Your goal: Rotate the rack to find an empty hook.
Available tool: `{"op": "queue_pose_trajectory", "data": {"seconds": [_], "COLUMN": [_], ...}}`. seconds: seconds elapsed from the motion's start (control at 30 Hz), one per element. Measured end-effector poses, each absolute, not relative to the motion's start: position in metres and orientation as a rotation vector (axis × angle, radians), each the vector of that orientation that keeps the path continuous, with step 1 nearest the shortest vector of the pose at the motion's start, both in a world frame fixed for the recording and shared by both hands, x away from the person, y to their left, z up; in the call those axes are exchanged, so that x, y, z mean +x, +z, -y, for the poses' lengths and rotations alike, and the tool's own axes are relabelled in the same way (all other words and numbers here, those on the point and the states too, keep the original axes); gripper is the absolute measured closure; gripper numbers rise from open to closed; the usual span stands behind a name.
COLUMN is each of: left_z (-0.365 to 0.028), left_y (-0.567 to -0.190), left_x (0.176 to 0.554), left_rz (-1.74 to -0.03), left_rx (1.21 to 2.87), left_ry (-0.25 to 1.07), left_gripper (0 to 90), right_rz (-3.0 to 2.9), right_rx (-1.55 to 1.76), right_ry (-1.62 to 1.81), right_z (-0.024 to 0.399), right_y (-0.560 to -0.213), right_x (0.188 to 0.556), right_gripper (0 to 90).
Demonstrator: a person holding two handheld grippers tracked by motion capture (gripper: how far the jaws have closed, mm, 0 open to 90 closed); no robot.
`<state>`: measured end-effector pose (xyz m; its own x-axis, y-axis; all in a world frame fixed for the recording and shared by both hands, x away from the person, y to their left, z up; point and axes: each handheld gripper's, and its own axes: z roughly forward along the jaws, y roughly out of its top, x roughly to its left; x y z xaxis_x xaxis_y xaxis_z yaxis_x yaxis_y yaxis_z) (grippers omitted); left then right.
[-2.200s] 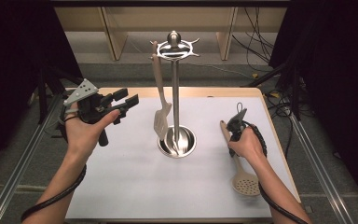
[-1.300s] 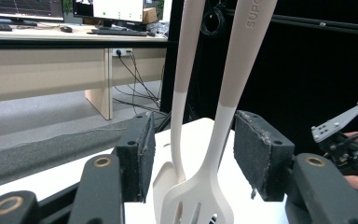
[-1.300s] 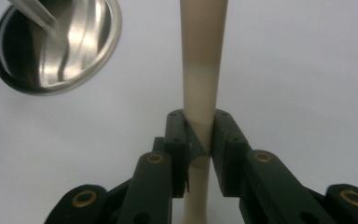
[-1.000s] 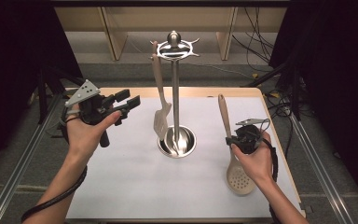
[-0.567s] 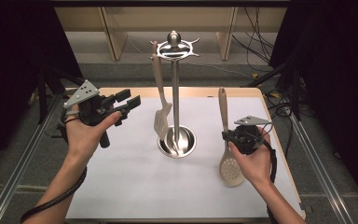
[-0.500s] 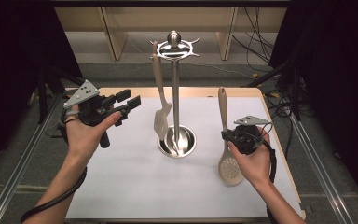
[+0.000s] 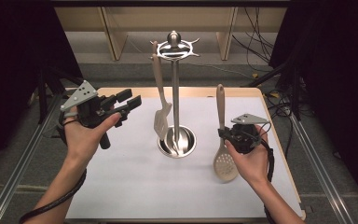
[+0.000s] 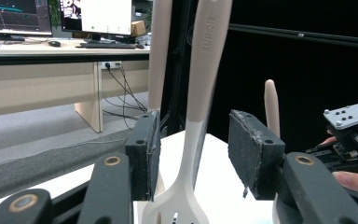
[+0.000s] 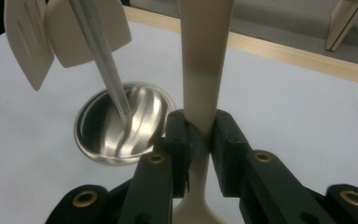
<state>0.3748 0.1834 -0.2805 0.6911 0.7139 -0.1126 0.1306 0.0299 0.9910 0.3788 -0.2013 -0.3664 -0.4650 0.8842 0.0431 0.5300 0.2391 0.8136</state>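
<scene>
The right gripper (image 7: 227, 134) pinches the slotted spoon (image 7: 224, 163) mid-handle; it could swivel and knock the rack (image 7: 175, 93). The left gripper (image 7: 129, 99), closing slightly, seems empty.

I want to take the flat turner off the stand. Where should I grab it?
Grab the turner on its long bare handle, above the slotted blade. It hangs straight down from the stand, so come level from the left, where the left gripper waits open.

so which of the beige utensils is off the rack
The slotted spoon, clamped by its handle in the right claw. The slotted turner hangs from the rack.
</scene>
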Motion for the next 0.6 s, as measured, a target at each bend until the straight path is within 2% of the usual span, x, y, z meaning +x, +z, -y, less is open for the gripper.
{"op": "queue_pose_trajectory", "data": {"seconds": [0.6], "left_z": [-0.154], "left_y": [-0.280], "left_x": [0.362], "left_rz": [-0.649], "left_rx": [1.542], "left_ry": [0.485], "left_gripper": [54.8], "right_rz": [-2.089], "right_rx": [1.218], "right_ry": [1.150], "right_z": [0.181], "right_y": [-0.355], "right_x": [0.374], "right_gripper": [78.6]}}
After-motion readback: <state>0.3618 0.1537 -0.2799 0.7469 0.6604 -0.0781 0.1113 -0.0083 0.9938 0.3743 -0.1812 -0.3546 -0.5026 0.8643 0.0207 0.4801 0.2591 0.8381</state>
